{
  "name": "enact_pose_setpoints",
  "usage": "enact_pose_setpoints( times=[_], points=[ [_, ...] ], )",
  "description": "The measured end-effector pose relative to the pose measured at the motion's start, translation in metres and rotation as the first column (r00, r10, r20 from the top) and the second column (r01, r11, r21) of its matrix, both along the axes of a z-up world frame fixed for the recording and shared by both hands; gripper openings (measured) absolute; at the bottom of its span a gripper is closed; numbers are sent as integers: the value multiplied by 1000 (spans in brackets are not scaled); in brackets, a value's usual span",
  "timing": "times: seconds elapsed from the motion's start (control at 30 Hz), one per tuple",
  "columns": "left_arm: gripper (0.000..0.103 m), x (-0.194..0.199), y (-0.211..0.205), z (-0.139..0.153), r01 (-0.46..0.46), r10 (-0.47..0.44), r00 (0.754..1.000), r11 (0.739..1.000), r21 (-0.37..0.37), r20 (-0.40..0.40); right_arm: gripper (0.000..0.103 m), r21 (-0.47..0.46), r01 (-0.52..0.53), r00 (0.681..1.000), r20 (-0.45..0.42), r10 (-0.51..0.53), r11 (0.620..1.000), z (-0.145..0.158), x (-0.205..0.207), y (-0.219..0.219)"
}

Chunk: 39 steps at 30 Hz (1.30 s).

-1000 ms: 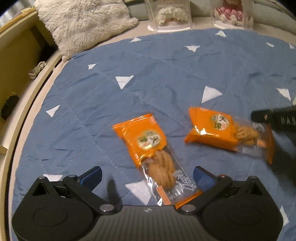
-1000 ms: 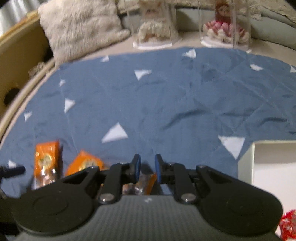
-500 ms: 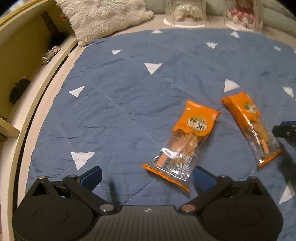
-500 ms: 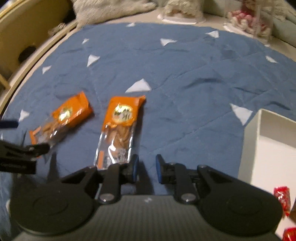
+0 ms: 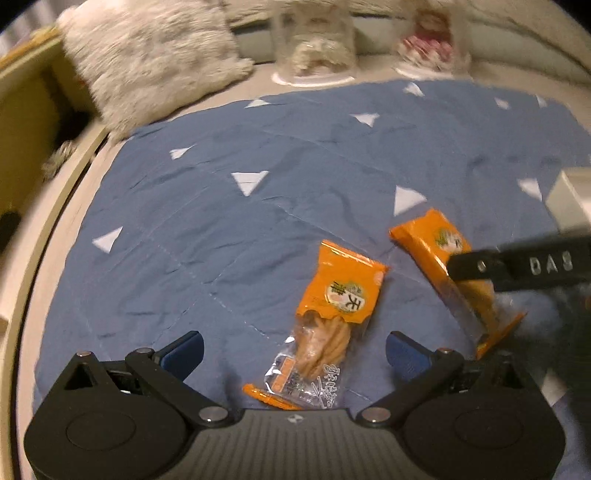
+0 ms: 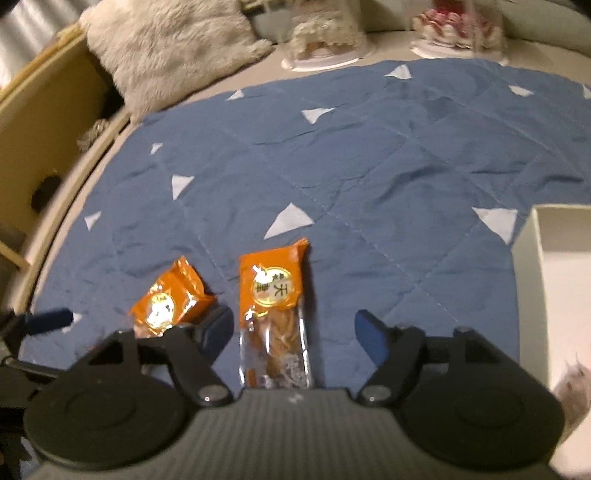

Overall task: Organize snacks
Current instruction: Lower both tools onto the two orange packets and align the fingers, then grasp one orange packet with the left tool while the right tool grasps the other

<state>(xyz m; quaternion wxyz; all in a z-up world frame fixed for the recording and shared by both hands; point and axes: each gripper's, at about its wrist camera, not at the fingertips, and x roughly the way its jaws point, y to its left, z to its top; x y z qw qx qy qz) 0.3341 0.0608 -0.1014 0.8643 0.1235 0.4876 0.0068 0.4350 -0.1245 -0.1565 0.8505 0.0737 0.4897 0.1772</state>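
Observation:
Two orange snack packets with clear windows lie on the blue quilt (image 5: 221,221). One packet (image 5: 340,317) lies lengthwise between the blue-padded fingers of my left gripper (image 5: 293,352), which stands open and apart from it. The other packet (image 6: 275,314) lies flat between the fingers of my right gripper (image 6: 295,328). Its jaws are opening and the pads do not press on the packet. In the left wrist view this second packet (image 5: 428,243) sits under a black finger (image 5: 480,264) of the right gripper. The first packet (image 6: 170,299) shows left of the right gripper.
A white box (image 6: 532,258) stands on the quilt at the right, its corner (image 5: 569,203) also in the left wrist view. A fluffy pillow (image 6: 166,48) and clear display cases (image 6: 325,33) sit behind the quilt. A wooden shelf (image 6: 40,122) borders the left.
The right gripper's jaws have gone from shut to wide apart, with an orange packet now lying between them. Both views have shifted, and the right gripper's finger now reaches over the right-hand packet.

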Motion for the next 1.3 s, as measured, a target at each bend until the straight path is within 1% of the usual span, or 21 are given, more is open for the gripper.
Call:
enact_pose_setpoints(
  times=[0.1,0.17,0.23,0.27,0.3,0.33,0.4,0.5,0.57,0.63,0.73,0.77,0.83,0.97,1.03,1.1,1.2,1.3],
  points=[
    [103,0,-4,-8,30,-30,999,999,34,-18,76,-16,-13,1000,4,13,1000,-5,2,7],
    [103,0,-3,-11,38,-36,999,999,35,-40,76,-37,-48,999,20,48,998,-6,1,13],
    [103,1,-2,-13,37,-35,998,999,18,-61,71,-56,-76,997,29,77,996,-4,-3,15],
    [103,1,-1,-14,36,-37,996,999,-5,-75,59,-65,-82,996,28,84,995,-3,-3,15],
    [103,1,0,-14,39,-44,994,998,-53,-101,52,-59,-88,996,22,89,994,-2,-3,14],
    [103,1,1,-15,41,-54,990,994,-102,-127,49,-51,-89,996,18,90,995,-2,-4,13],
    [103,0,-1,-16,55,-86,982,982,-178,-170,47,-76,-91,995,20,93,993,0,-6,12],
    [103,-5,-8,-14,85,-123,975,975,-203,-183,45,-111,-106,994,22,109,988,2,-11,11],
    [103,-7,-10,-10,87,-122,978,975,-203,-167,45,-115,-103,994,11,105,988,3,-13,7],
    [103,-6,-10,-7,67,-94,986,980,-190,-137,45,-132,-108,994,5,110,985,5,-17,3],
    [103,-4,-7,-1,20,-30,997,990,-143,-68,45,-147,-146,989,-11,146,978,5,-26,-3],
    [103,-1,-7,-1,6,-13,998,993,-120,-58,45,-147,-151,988,-16,151,978,5,-28,-4],
    [103,2,-5,-2,-21,16,999,996,-88,-51,45,-141,-148,989,-22,146,979,5,-32,-8],
    [103,8,-6,-1,-49,46,998,995,-82,-45,46,-138,-147,989,-22,145,979,5,-35,-11],
    [101,11,-9,1,-67,65,997,995,-73,-35,47,-133,-141,990,-25,139,981,4,-34,-12],
    [90,14,-10,1,-78,75,996,994,-82,-42,48,-130,-139,990,-31,136,982,4,-35,-12],
    [80,19,-10,-6,-89,80,993,989,-115,-81,49,-136,-144,990,-29,141,980,2,-33,-8],
    [77,21,-11,-11,-93,84,992,991,-98,-93,49,-153,-138,990,-30,134,979,2,-32,-3]
  ],
)
